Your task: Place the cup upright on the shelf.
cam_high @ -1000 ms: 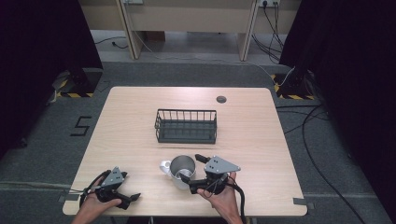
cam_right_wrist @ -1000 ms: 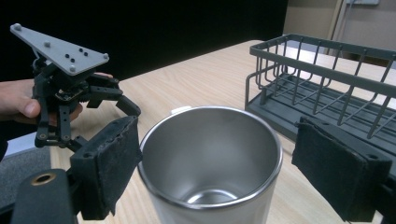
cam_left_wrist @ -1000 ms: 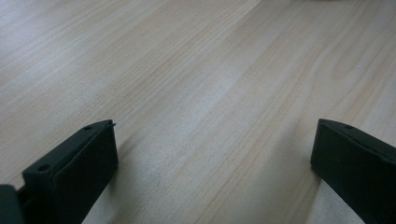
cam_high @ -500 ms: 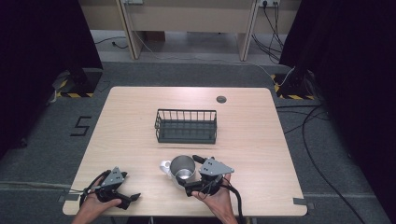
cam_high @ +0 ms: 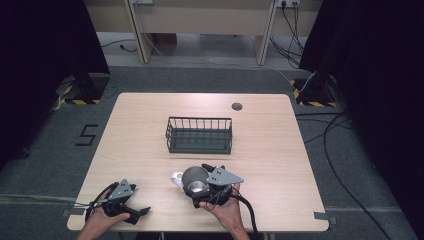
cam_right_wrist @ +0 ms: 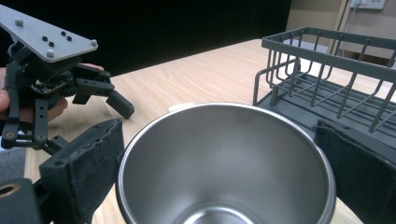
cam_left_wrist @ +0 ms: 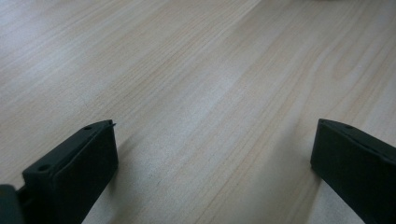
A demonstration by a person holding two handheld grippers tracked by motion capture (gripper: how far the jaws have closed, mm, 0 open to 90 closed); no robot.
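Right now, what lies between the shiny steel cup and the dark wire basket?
Only bare pale wooden tabletop, in the high view, between steel cup and wire basket.

Cup stands before basket, on table.

- I count one shiny stainless-steel cup with a white handle.
- I count one dark grey wire basket, rectangular.
- I see one small round dark grommet set in the one pale wooden tabletop.
- I have two black two-jaw claws: the left claw and the right claw.
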